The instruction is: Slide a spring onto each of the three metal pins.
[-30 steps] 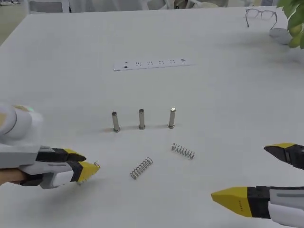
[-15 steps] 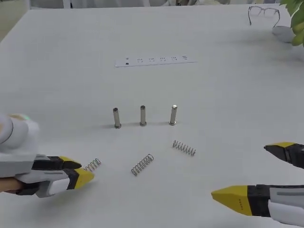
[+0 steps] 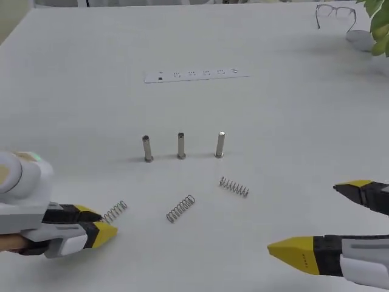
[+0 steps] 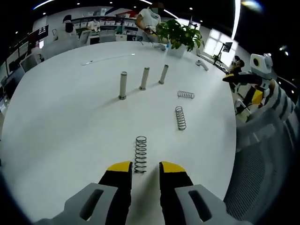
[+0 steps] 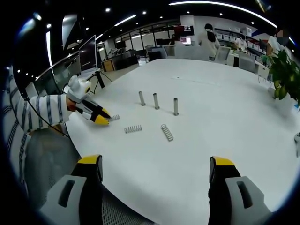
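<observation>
Three metal pins stand upright in a row on the white table: left pin (image 3: pixel 146 148), middle pin (image 3: pixel 181 146), right pin (image 3: pixel 220 145). All are bare. Three springs lie flat in front of them: left spring (image 3: pixel 115 211), middle spring (image 3: pixel 181 208), right spring (image 3: pixel 234 186). My left gripper (image 3: pixel 102 226) is slightly open, and the left spring (image 4: pixel 140 153) lies free just ahead of its yellow tips. At the lower right my right gripper (image 3: pixel 307 218) is wide open with nothing in it, well short of the springs (image 5: pixel 166 131).
A white power strip (image 3: pixel 196 75) lies behind the pins. Glasses (image 3: pixel 333 15) and a green plant (image 3: pixel 380 24) sit at the far right corner. The table's near edge runs close under both grippers (image 5: pixel 140 187).
My left gripper has let go of the left spring and drawn back toward me. The spring now rests on the table. The right gripper has barely moved.
</observation>
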